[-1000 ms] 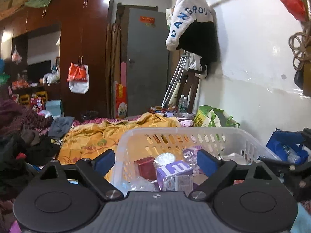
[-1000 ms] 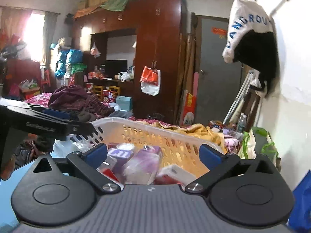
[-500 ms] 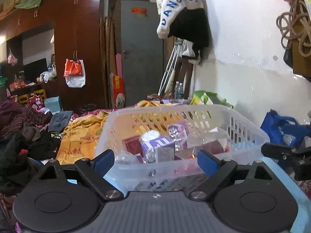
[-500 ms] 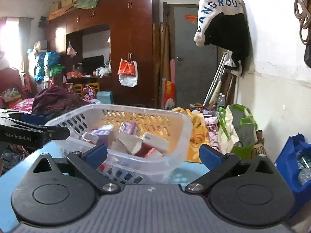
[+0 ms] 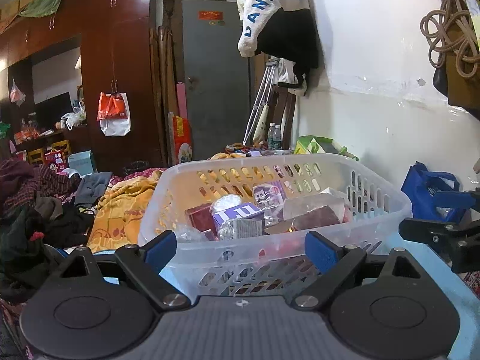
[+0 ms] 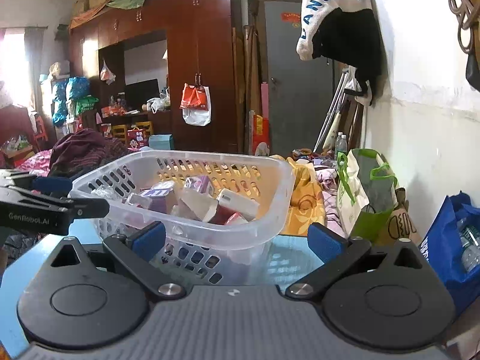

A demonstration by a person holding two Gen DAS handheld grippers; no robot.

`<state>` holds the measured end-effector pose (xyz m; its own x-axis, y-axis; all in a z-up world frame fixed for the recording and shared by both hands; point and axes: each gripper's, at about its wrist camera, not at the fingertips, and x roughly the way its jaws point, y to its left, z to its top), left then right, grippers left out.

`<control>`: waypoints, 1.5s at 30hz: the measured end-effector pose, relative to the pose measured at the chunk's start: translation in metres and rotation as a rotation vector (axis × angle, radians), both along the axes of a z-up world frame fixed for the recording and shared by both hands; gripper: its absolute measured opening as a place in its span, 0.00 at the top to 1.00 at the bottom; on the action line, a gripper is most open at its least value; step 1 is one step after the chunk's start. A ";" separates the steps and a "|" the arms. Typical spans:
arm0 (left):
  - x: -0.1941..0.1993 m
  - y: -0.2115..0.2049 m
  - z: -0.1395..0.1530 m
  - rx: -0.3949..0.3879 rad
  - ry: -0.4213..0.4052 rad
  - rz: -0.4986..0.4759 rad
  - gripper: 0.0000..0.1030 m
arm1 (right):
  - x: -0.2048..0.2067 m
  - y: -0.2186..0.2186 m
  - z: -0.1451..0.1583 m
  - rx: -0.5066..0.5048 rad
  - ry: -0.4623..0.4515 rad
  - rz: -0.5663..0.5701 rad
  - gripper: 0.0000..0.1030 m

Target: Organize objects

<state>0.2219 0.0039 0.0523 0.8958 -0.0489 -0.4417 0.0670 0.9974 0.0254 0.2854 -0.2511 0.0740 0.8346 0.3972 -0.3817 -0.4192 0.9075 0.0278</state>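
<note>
the clear plastic basket (image 5: pixel 270 240) stands on the light blue table (image 6: pixel 288 255), just ahead of both tools. it already holds a loose heap of small packages: a purple carton (image 5: pixel 238 219), a dark red box (image 5: pixel 200 219), a white and red box (image 6: pixel 237 202) and some clear wrappers, all lying at odd angles rather than in rows.

the left hand-held gripper (image 5: pixel 240 250) has its 2 blue pads spread wide, low in front of the basket's near wall, with nothing between them. the right hand-held gripper (image 6: pixel 237 238) is spread just as wide and also carries nothing; it faces the basket's near right corner, and the left tool's black arm shows at the left edge of the right wrist view.

as a judgement, the gathering looks largely done, since no loose package shows on the bare table around the basket. whether anything lies out of view cannot be told. what may remain is tidying the heap or moving the basket to its place. the cluttered bed (image 5: pixel 126 210) behind is not part of this.
</note>
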 end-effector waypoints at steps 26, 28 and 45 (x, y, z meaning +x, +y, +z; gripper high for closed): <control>-0.008 0.005 -0.007 -0.012 0.029 0.008 0.08 | -0.002 -0.001 -0.005 -0.010 0.028 -0.001 0.00; -0.008 0.005 -0.007 -0.011 0.029 0.007 0.08 | -0.003 0.000 -0.006 -0.014 0.026 0.000 0.00; -0.009 0.007 -0.008 -0.023 0.031 0.004 0.08 | -0.004 0.003 -0.005 -0.018 0.030 -0.003 0.00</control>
<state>0.2130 0.0112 0.0447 0.8818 -0.0554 -0.4683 0.0632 0.9980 0.0009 0.2817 -0.2480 0.0694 0.8241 0.3874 -0.4134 -0.4156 0.9092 0.0236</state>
